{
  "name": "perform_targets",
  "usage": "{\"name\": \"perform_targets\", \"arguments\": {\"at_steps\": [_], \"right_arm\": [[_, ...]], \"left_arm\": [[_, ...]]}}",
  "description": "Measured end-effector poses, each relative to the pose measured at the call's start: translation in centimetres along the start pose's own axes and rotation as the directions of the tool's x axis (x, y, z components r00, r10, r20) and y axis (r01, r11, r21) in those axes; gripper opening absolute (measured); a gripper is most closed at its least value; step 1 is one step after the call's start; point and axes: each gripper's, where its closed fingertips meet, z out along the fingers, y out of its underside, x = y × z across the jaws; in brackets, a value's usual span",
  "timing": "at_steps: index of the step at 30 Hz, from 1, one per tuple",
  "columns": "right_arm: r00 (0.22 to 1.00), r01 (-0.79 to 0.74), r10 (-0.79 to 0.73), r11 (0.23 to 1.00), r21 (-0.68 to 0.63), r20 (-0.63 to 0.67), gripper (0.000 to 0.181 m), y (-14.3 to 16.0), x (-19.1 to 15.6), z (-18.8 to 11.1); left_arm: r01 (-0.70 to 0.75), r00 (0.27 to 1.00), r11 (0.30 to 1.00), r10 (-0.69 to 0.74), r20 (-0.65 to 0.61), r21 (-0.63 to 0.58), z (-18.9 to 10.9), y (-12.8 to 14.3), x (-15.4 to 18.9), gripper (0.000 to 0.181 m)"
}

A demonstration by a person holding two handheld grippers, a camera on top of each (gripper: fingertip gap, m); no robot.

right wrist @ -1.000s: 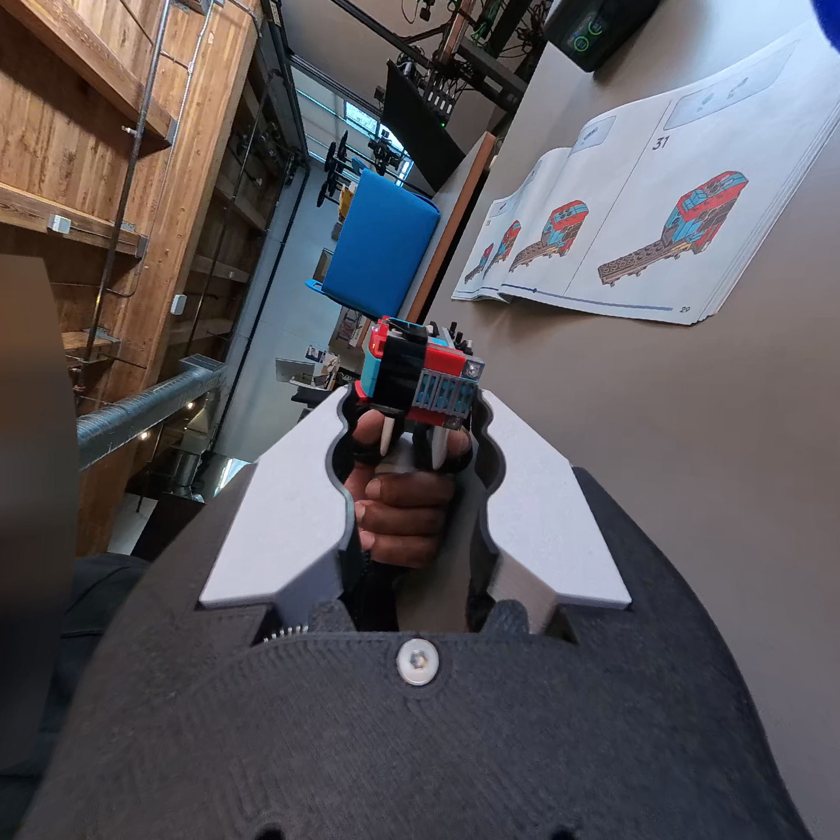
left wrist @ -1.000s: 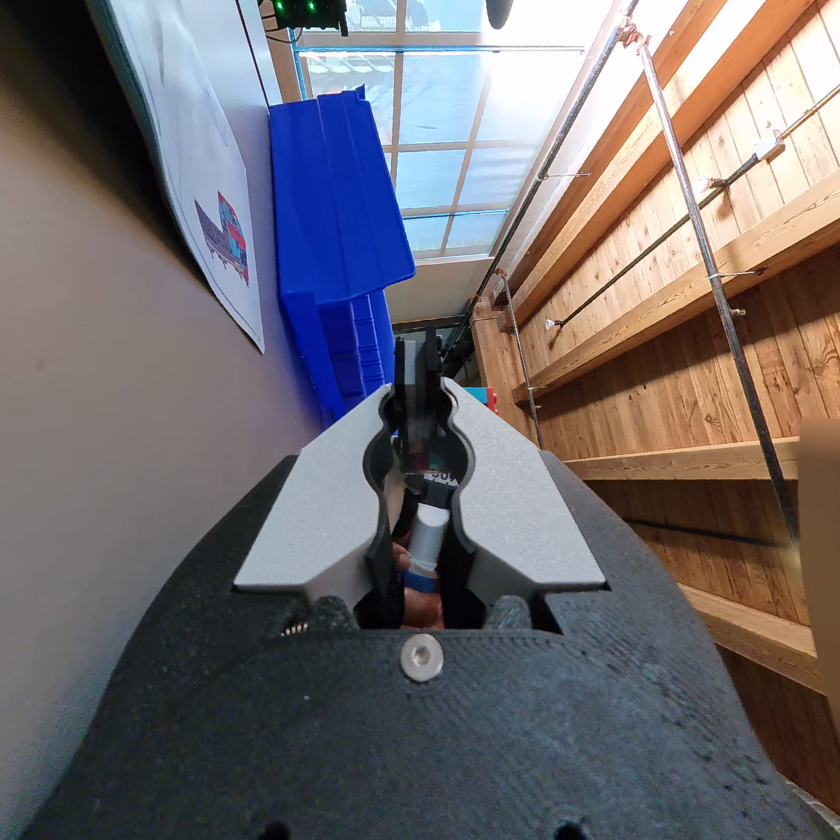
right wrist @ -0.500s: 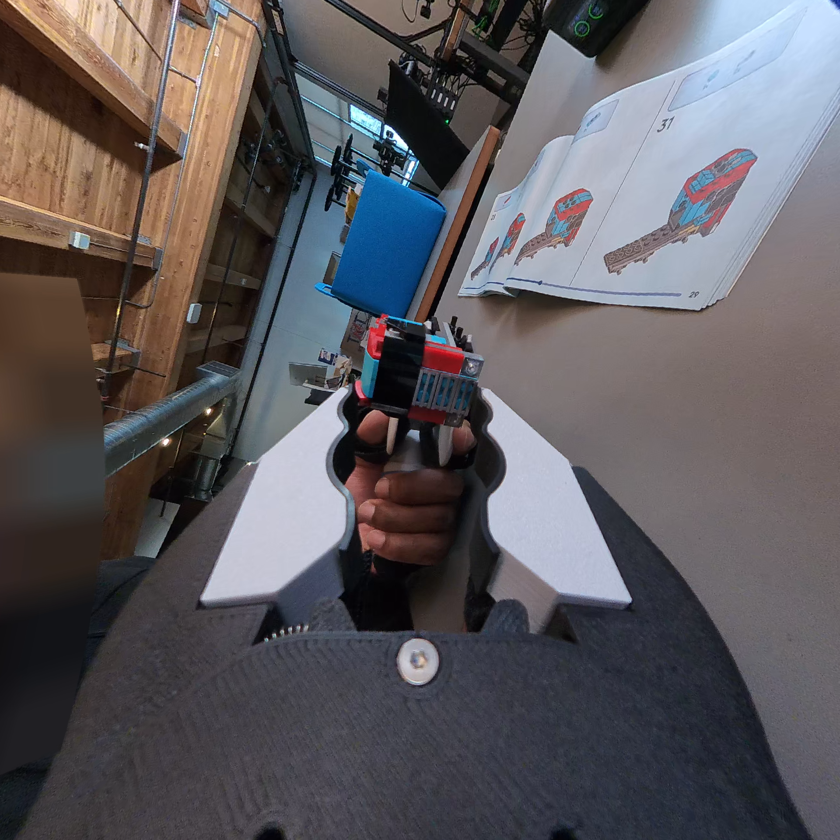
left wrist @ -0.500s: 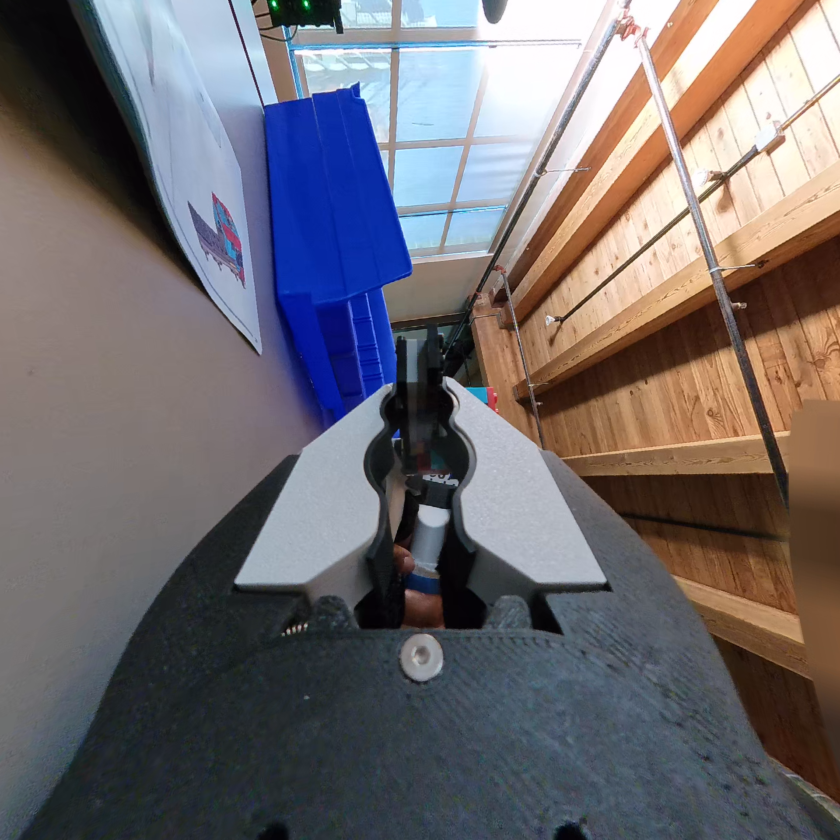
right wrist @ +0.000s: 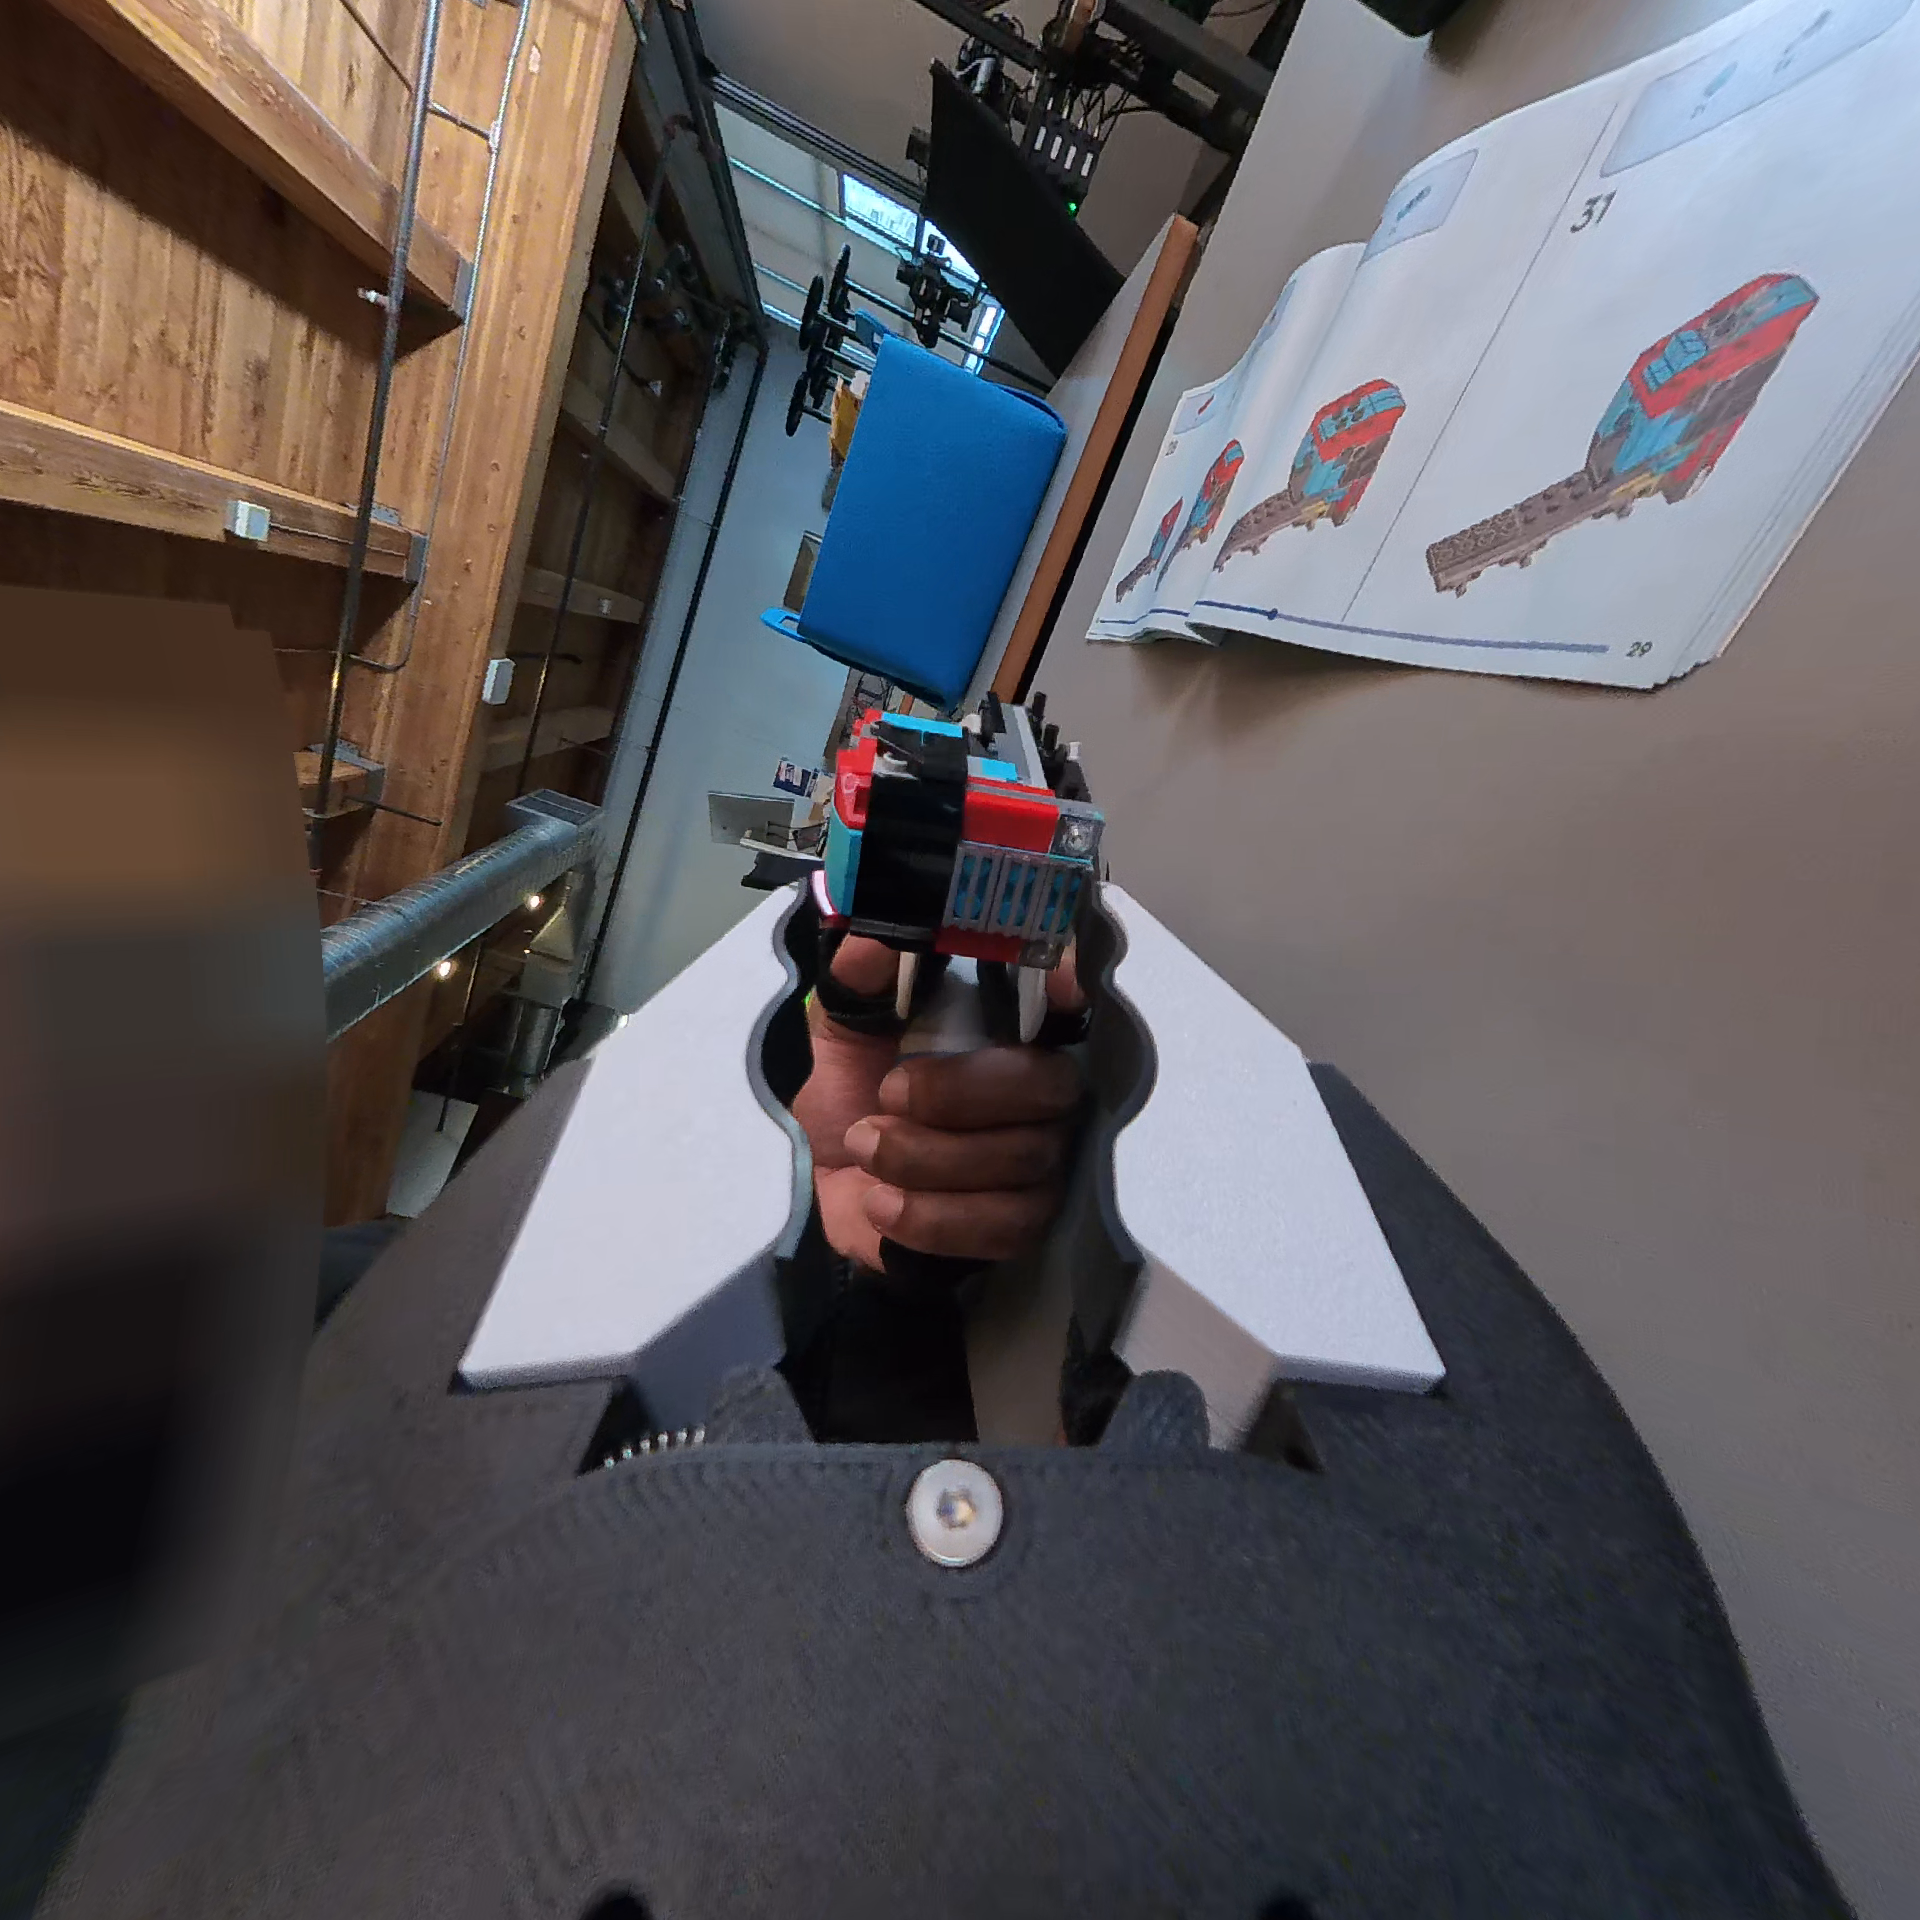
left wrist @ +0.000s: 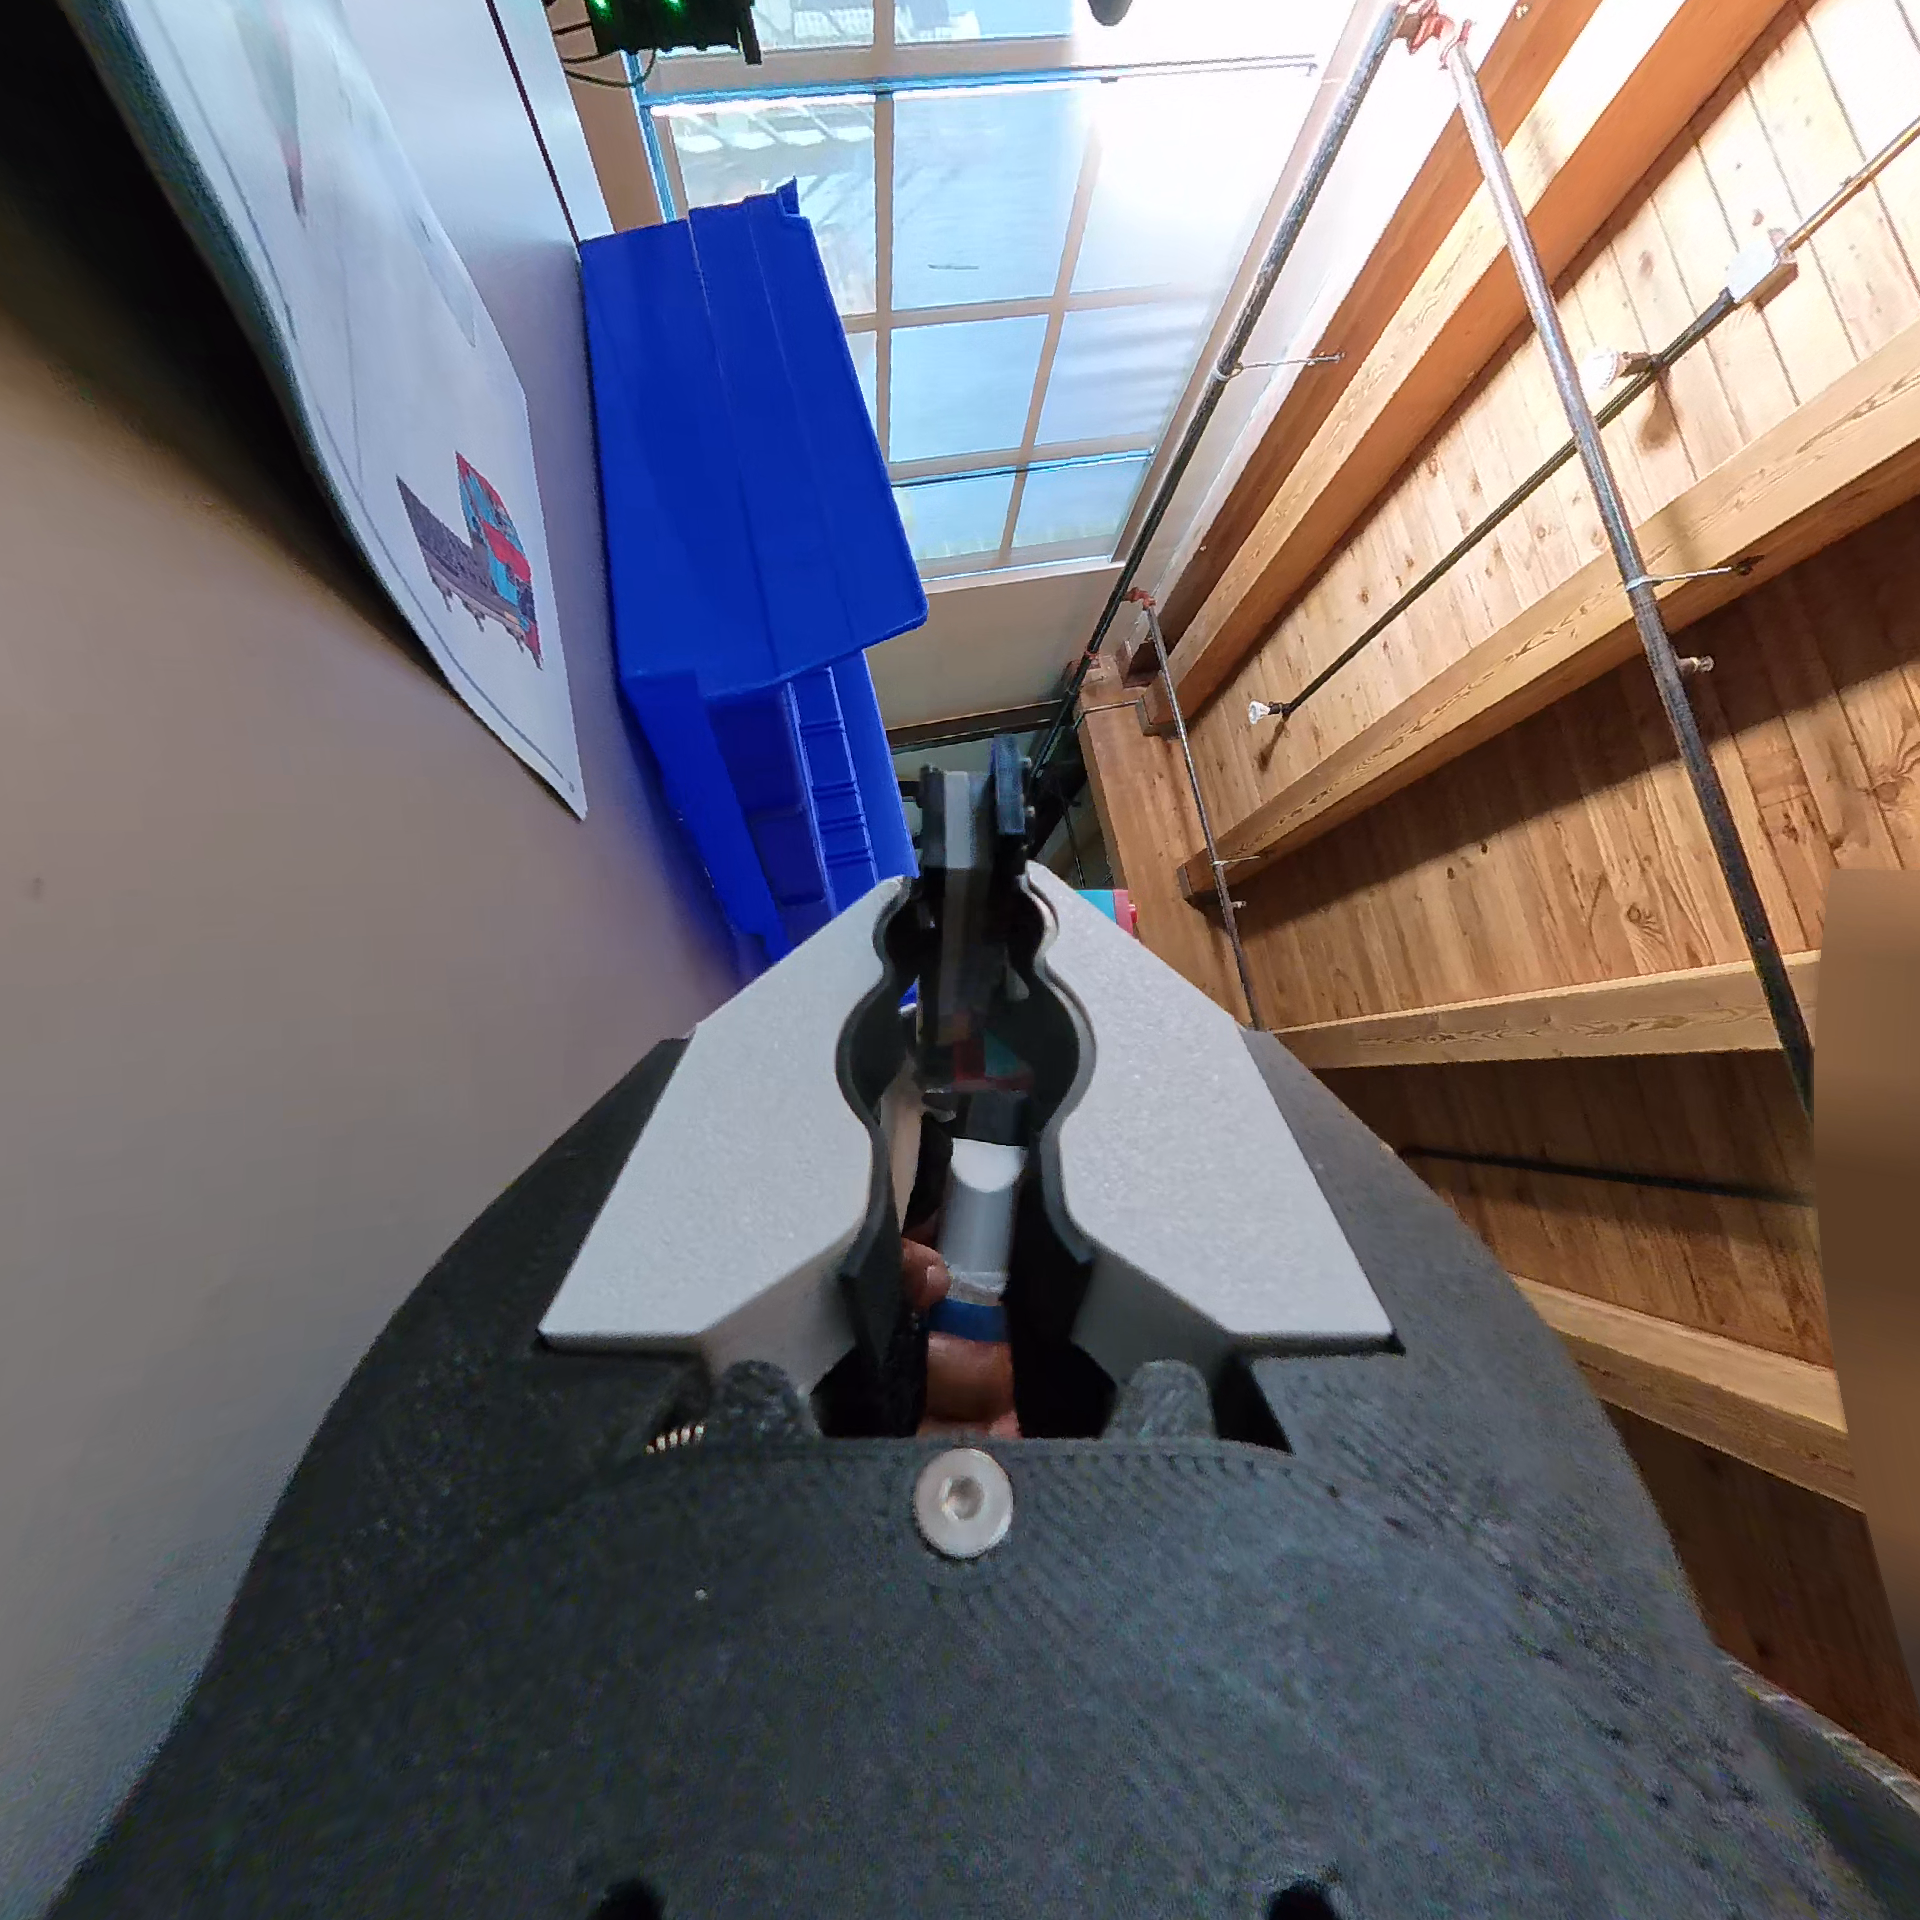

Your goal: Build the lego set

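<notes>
Almost nothing has moved in the last second: the right gripper [right wrist: 951, 914] stays spread to the width of the red-and-turquoise lego train model with a grey grille [right wrist: 1008, 883] and seems to be clamped on its sides. The left gripper [left wrist: 971, 914] remains nearly closed, pinching the model's thin dark end. The model hangs off the brown table [right wrist: 1455, 935]. This looks like a steady two-handed press or check, with no new brick being fetched. Farther back, the open instruction booklet [right wrist: 1507, 416] lies flat mid-table, and blue plastic bins [left wrist: 748, 520] stand at its far edge.
</notes>
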Motion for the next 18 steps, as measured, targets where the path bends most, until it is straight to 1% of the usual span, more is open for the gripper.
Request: {"name": "perform_targets", "arguments": {"at_steps": [4,9,11,18], "right_arm": [[0.999,0.049,-0.050,0.999,0.023,0.011,0.049,-0.4,-0.4,-0.1],[0.997,0.060,-0.062,0.997,0.054,0.036,0.050,-0.8,-0.8,-0.2],[0.997,0.066,-0.068,0.997,0.051,0.042,0.049,-0.8,-1.0,-0.3],[0.994,0.097,-0.098,0.995,0.007,0.058,0.049,-0.9,-1.9,-0.6]], "left_arm": [[0.010,0.999,1.000,-0.010,-0.041,-0.007,0.1,0.1,0.7,0.016],[0.012,0.997,0.999,-0.015,-0.069,-0.043,0.3,0.6,1.2,0.017],[0.014,0.996,0.998,-0.020,-0.088,-0.066,0.5,1.1,1.5,0.020],[-0.015,0.992,0.995,0.002,-0.128,-0.097,0.3,1.5,2.3,0.016]]}}
